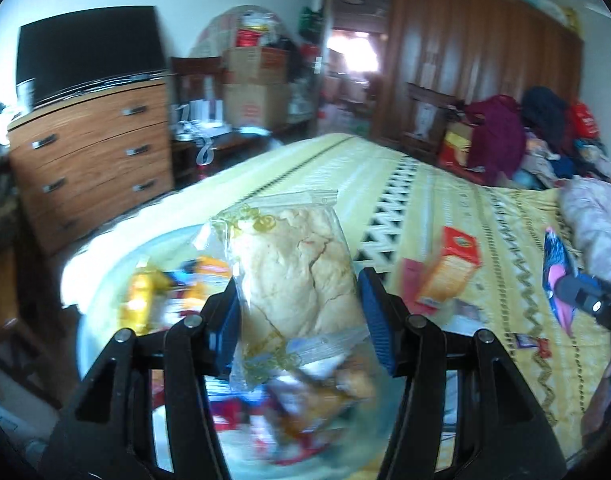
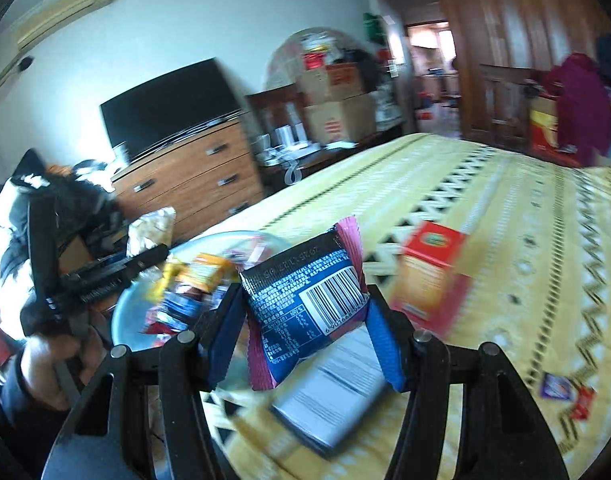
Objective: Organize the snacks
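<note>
My left gripper [image 1: 301,312] is shut on a clear bag of pale pastry [image 1: 301,272], held above a light blue bowl [image 1: 93,312] with several snack packets in it. From the right wrist camera the same bag [image 2: 155,226] and the left gripper [image 2: 145,258] show at the left, over the bowl [image 2: 125,312]. My right gripper [image 2: 305,312] is shut on a dark blue and pink snack packet [image 2: 305,300] with a barcode, above the bed near the bowl. That packet [image 1: 557,276] shows at the right edge of the left wrist view.
An orange and red box [image 2: 429,272] stands on the yellow patterned bedspread [image 2: 525,208]. A grey box [image 2: 337,396] lies below my right gripper, and a small packet [image 2: 565,394] lies at the right. A wooden dresser [image 1: 93,148] with a TV, cartons and a wardrobe stand beyond.
</note>
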The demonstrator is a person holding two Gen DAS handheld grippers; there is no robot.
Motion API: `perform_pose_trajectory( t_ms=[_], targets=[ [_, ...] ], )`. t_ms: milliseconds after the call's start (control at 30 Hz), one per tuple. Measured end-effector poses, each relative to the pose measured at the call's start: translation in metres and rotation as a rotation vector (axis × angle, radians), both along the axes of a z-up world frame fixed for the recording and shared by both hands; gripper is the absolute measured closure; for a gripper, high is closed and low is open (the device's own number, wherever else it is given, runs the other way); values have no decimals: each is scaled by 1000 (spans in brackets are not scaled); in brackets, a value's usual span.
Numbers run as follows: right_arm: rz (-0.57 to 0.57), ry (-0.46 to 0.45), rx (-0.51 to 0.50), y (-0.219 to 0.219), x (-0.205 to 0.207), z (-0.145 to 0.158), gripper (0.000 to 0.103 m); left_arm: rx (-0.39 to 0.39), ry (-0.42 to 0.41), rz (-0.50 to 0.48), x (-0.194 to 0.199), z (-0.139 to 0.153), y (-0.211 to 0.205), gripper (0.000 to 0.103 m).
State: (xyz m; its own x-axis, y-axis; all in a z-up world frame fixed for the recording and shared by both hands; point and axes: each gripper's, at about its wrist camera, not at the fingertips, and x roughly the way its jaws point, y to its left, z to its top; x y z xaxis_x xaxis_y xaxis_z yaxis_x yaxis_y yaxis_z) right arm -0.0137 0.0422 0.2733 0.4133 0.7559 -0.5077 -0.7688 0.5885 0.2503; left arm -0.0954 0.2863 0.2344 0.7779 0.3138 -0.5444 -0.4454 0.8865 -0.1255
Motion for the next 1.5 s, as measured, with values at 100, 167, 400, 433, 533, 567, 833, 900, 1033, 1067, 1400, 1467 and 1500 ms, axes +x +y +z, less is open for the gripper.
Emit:
perform_pose_trajectory(
  t_ms=[100, 167, 400, 433, 533, 567, 833, 900, 1033, 1067, 1400, 1467, 1500],
  targets=[
    [61, 15, -15, 46, -8, 0, 40, -20, 8, 36, -7, -8, 16, 47],
    [95, 24, -26, 73, -14, 0, 40, -34, 11, 46, -8, -12, 28, 47],
    [166, 30, -76, 135, -26, -8, 40, -60, 15, 62, -19, -19, 45, 47],
    [170, 31, -82, 140, -27, -10, 40, -65, 15, 62, -23, -20, 48, 47],
    [172, 35, -92, 142, -26, -14, 40, -74, 14, 61, -28, -21, 52, 47],
    [172, 34, -94, 142, -27, -13, 40, -76, 14, 61, -28, -21, 53, 47],
    [172, 34, -99, 140, -28, -14, 40, -70, 11, 55, -28, -17, 52, 47],
    [152, 16, -83, 132, -29, -12, 40, -10, -14, 32, -29, -9, 36, 47],
    [23, -34, -59, 66, -30, -15, 40, 44, -81, -217, -16, 15, -52, 47],
    [-32, -48, -68, 40, -29, -19, 40, 53, -89, -324, -9, 19, -89, 47],
    [-598, 260, -307, -276, 50, -214, 40, -48, 166, -828, 123, -117, -353, 46],
    [-621, 293, -328, -302, 65, -247, 40, 0, 221, -819, 152, -161, -377, 46],
    [-633, 302, -336, -312, 72, -259, 38, 35, 285, -786, 169, -189, -386, 46]
  ],
)
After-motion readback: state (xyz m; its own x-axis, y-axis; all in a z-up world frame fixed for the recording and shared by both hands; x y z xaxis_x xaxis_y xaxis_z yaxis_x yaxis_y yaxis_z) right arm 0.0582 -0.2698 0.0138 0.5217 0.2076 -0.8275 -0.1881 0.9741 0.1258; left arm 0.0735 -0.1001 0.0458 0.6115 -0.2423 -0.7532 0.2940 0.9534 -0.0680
